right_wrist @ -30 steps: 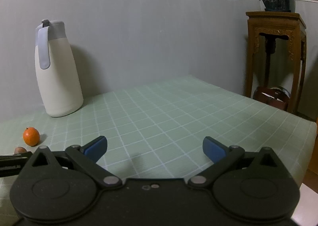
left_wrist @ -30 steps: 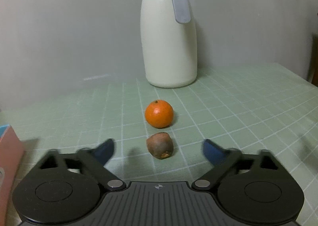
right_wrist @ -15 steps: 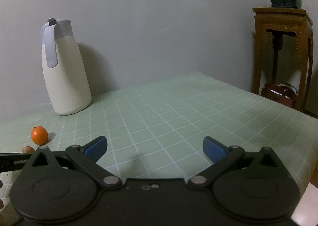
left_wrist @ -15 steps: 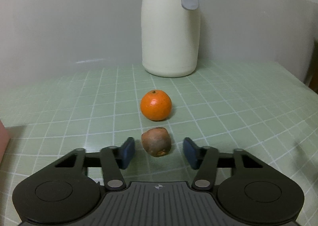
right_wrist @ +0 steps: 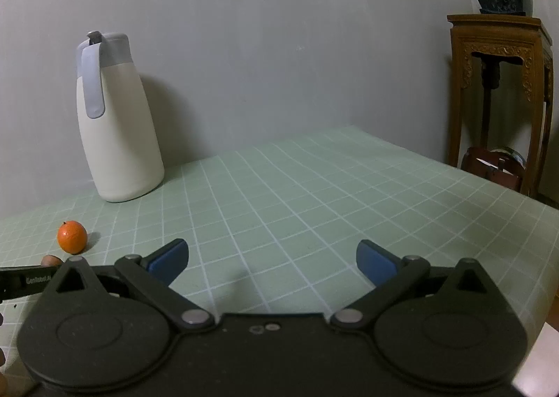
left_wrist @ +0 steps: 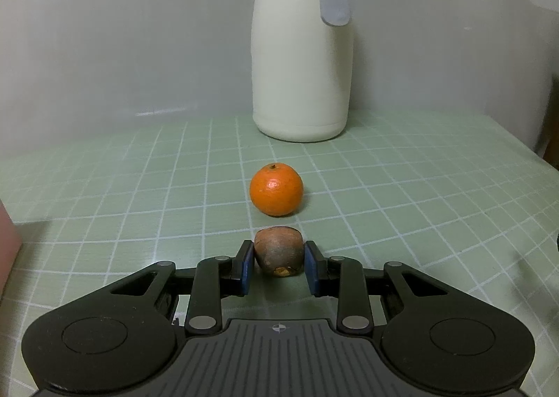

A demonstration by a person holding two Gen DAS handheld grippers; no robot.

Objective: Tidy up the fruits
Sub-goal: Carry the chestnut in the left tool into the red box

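Brown fruit [left_wrist: 278, 251] pinched by left gripper [left_wrist: 278, 266], marked "GenRobot"; right gripper [right_wrist: 272, 259] spread, holding nothing.

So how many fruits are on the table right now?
2. The orange sits on the green tablecloth in front of the white jug; the brown fruit is just nearer, between the left tongs. More may lie out of view.

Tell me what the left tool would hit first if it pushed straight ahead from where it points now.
The left tool is already shut on the brown fruit. Straight ahead, that fruit would likely bump the orange first, then the white jug behind it; the gap's depth is unclear.
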